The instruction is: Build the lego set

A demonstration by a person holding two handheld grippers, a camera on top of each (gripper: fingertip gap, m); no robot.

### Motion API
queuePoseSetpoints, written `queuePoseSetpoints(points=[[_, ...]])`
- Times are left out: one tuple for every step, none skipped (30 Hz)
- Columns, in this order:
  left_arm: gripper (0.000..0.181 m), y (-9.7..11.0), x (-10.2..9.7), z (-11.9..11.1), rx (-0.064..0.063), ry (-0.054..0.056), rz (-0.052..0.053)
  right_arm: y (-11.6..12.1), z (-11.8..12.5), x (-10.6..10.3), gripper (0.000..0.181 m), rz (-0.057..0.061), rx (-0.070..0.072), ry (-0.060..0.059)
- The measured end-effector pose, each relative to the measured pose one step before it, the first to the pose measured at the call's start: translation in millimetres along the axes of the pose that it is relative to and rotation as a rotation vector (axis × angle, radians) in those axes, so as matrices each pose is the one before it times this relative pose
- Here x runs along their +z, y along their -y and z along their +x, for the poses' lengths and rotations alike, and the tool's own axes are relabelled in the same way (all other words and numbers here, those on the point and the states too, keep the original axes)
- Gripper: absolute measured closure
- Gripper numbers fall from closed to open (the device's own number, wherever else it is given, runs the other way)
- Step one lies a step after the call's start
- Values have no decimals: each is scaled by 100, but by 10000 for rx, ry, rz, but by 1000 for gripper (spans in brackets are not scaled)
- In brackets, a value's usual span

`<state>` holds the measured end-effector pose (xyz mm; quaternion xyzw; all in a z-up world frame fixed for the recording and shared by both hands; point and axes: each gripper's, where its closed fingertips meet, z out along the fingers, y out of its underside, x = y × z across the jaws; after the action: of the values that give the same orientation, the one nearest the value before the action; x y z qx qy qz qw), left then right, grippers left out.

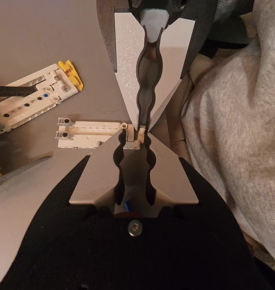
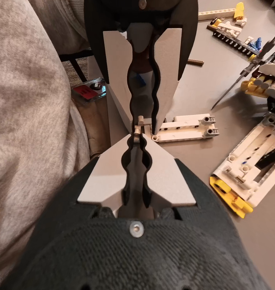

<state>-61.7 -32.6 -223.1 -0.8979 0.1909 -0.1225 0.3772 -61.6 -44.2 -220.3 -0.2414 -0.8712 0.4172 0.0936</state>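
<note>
A small white beam assembly (image 1: pixel 92 133) with two grey connectors at its far end lies on the grey table; it also shows in the right wrist view (image 2: pixel 180 131). My left gripper (image 1: pixel 134 133) is shut on the near end of this assembly, and in the right wrist view it (image 2: pixel 143 129) comes in from the top. My right gripper (image 2: pixel 136 137) is shut on a small tan pin (image 2: pixel 137 131) and holds it against the gripped end of the assembly. In the left wrist view it (image 1: pixel 143 127) comes from above with the pin (image 1: pixel 141 133) at its tips.
A larger white and yellow build (image 1: pixel 36 97) lies to the side, also in the right wrist view (image 2: pixel 243 172). Loose parts and a black studded beam (image 2: pixel 231 40) lie farther off. A person's grey clothing (image 1: pixel 227 125) borders the table edge. A blue pin (image 1: pixel 126 205) lies under my left gripper.
</note>
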Motion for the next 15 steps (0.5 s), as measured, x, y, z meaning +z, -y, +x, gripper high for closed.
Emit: queuePoseSetpoints(points=[[159,0,0,12,6,-12,0,2,-49,-47,176,-1,2,63],[162,-6,5,55,38,-14,-6,-11,-63,-74,176,-6,6,72],[162,-9,15,-5,25,26,-6,-23,-62,-73,176,-3,-19,71],[162,-2,20,-23,9,28,-6,-39,-66,-93,176,-2,-28,57],[162,-6,-1,-10,12,17,-3,-7,-56,-82,176,-3,-32,46],[162,3,5,-14,1,6,-2,-13,-77,-88,176,-2,-51,42],[162,1,-3,2,-18,-15,2,-4,-81,-94,176,-1,-54,45],[162,7,-4,-10,-33,-31,4,-5,-74,-82,176,-2,-28,57],[162,2,-7,6,-32,-33,3,19,-57,-73,176,0,-11,60],[163,1,-4,10,-17,-21,1,18,-34,-74,176,0,-14,45],[163,1,-4,-5,-11,-13,1,20,-51,-82,176,-1,-14,18],[163,2,-1,-1,-12,-9,1,-9,-35,-67,176,0,-33,-27],[163,2,-1,-10,-9,-4,0,11,-28,-75,175,8,-74,-82],[163,3,0,-1,-12,-9,1,17,-17,-91,174,18,-137,-155],[163,-6,3,-4,-16,-12,1,36,-11,-121,174,27,-199,-207]])
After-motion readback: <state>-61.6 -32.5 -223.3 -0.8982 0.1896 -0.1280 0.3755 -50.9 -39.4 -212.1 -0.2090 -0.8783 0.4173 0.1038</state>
